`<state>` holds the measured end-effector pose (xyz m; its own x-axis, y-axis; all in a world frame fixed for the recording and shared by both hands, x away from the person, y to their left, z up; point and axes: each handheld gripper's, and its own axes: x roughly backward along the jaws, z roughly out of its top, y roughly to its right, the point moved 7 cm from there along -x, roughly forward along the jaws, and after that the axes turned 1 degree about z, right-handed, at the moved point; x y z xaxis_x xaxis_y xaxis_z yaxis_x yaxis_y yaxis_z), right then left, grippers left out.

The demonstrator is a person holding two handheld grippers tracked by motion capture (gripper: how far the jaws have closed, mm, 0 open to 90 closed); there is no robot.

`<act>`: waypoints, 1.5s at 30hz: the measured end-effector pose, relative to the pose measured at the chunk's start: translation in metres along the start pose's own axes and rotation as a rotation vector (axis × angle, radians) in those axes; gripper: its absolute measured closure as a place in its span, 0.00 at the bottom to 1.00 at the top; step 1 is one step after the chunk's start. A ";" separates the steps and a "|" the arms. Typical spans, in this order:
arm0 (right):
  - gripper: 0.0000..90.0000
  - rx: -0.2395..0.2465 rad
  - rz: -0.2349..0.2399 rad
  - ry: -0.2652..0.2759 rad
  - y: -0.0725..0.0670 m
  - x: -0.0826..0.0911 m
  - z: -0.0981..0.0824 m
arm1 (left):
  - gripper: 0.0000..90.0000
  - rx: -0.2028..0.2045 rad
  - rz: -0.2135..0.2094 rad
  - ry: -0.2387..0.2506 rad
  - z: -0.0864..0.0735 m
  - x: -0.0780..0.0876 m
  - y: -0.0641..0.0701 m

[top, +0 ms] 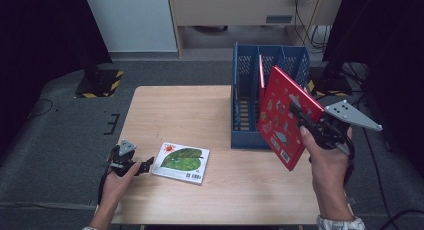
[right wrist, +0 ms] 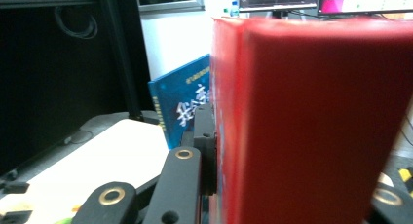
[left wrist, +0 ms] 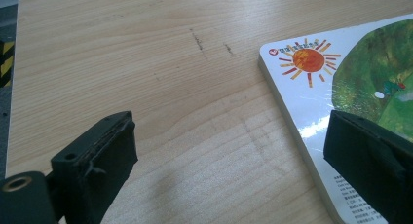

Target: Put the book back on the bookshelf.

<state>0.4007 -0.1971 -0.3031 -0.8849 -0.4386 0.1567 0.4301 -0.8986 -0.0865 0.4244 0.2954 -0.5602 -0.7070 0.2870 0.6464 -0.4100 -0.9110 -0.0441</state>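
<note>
A red picture book (top: 282, 115) hangs tilted in the air in front of the blue rack (top: 245, 65), with my right gripper (top: 296, 111) shut on its right edge. In the right gripper view the red book (right wrist: 311, 126) stands close up, and the left pad (right wrist: 207, 141) presses on its cover. A green-covered book with a sun (top: 181, 162) lies flat on the wooden table (top: 200, 110). My left gripper (top: 148, 164) rests open just left of it. In the left gripper view the book's corner (left wrist: 341, 78) lies by the right jaw, and nothing is gripped.
The blue rack stands upright at the table's far right, with slotted compartments and a thin red book edge (top: 260, 77) inside. A blue book with white characters (right wrist: 187, 104) stands behind the red one. Dark stands and cables flank the table on grey floor.
</note>
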 end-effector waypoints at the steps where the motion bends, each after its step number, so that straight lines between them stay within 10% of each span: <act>1: 0.89 0.004 -0.006 -0.004 0.002 -0.001 0.000 | 0.05 -0.001 -0.001 -0.002 0.000 0.000 0.001; 13: 0.89 0.025 -0.116 -0.031 0.023 -0.031 0.001 | 0.05 0.001 -0.006 0.005 0.001 0.001 0.001; 45: 0.89 0.005 -0.179 -0.103 0.044 -0.106 -0.003 | 0.05 0.011 -0.018 0.021 0.004 0.002 0.001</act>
<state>0.5131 -0.1902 -0.3268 -0.9243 -0.2703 0.2693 0.2688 -0.9622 -0.0431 0.4250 0.2939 -0.5558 -0.7116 0.3095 0.6307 -0.4167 -0.9087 -0.0242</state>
